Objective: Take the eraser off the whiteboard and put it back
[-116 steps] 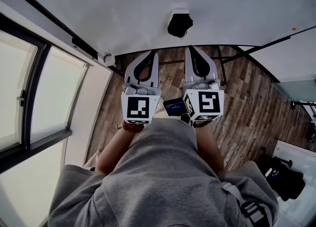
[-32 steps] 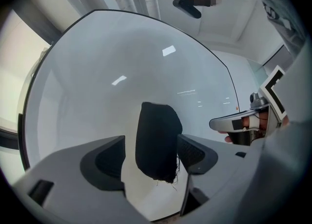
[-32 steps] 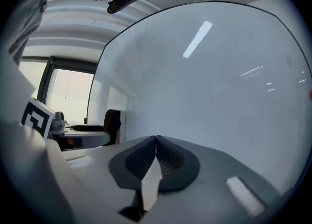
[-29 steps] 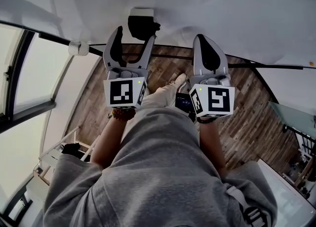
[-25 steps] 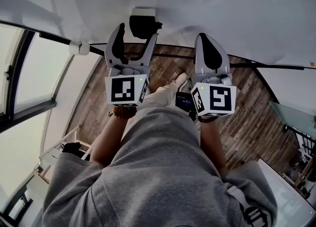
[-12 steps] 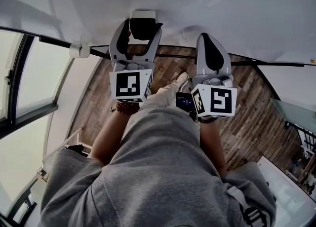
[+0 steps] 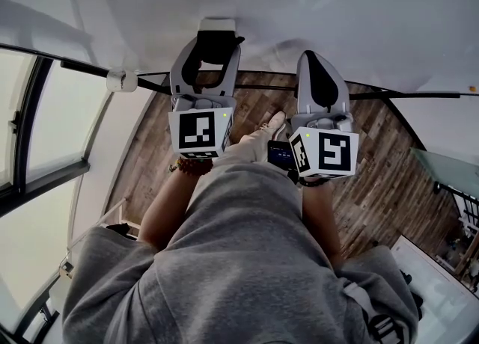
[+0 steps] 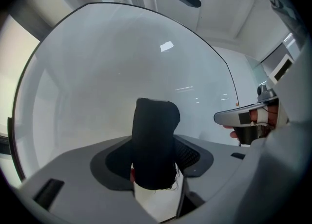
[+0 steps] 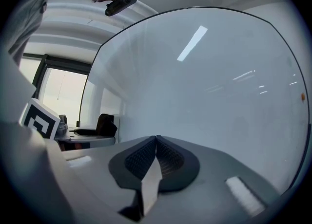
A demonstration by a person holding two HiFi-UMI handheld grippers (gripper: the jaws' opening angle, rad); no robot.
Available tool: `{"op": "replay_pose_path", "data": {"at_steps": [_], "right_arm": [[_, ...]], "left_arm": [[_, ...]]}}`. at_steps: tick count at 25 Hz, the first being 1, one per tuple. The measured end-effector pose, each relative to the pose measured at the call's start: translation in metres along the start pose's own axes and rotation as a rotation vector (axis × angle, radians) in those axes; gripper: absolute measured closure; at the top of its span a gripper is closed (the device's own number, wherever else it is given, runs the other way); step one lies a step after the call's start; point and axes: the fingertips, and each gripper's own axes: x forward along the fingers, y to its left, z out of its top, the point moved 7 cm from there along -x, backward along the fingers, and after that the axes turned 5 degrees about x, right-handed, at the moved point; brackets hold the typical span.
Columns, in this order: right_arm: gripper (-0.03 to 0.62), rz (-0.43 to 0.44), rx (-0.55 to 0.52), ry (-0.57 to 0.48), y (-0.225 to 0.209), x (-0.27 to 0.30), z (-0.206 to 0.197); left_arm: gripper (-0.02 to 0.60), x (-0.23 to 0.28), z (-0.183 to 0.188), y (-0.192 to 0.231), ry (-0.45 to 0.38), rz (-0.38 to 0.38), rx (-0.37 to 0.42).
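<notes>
A black eraser (image 7: 217, 45) with a white back sits on the whiteboard (image 7: 314, 6), straight ahead of me. My left gripper (image 7: 215, 42) reaches level to it; its jaws have just been closing, and the pads now press on the eraser's two sides. In the left gripper view the eraser (image 8: 155, 142) fills the gap between the pads, with the board (image 8: 117, 67) right behind it. My right gripper (image 7: 320, 62) hangs beside it, a little short of the board, shut and empty (image 9: 156, 142). From the right gripper view the eraser (image 9: 106, 124) shows at the left.
A tall window (image 7: 37, 133) runs along the left. The whiteboard's dark stand bar (image 7: 419, 96) crosses above a wooden floor (image 7: 374, 170). A glass surface (image 7: 449, 169) is at the right edge. The person's grey top fills the lower part of the head view.
The left gripper has slid forward so its jaws lie on both sides of the eraser, and they have narrowed onto it. The right gripper has kept its place.
</notes>
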Motion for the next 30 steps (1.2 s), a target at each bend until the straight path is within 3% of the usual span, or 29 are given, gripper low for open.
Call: {"op": "replay_pose_path", "data": {"at_steps": [11, 16, 30], "right_arm": [[0.58, -0.027, 0.018, -0.02, 0.008, -0.001, 0.004], [0.58, -0.037, 0.013, -0.035, 0.016, 0.002, 0.007], [0.58, -0.094, 0.016, -0.083, 0.053, -0.003, 0.015]], "left_arm": [[0.347, -0.001, 0.005, 0.004, 0.019, -0.034, 0.021], [0.347, -0.005, 0.004, 0.008, 0.026, -0.064, -0.023], [0.347, -0.03, 0.006, 0.034, 0.015, -0.11, -0.042]]}}
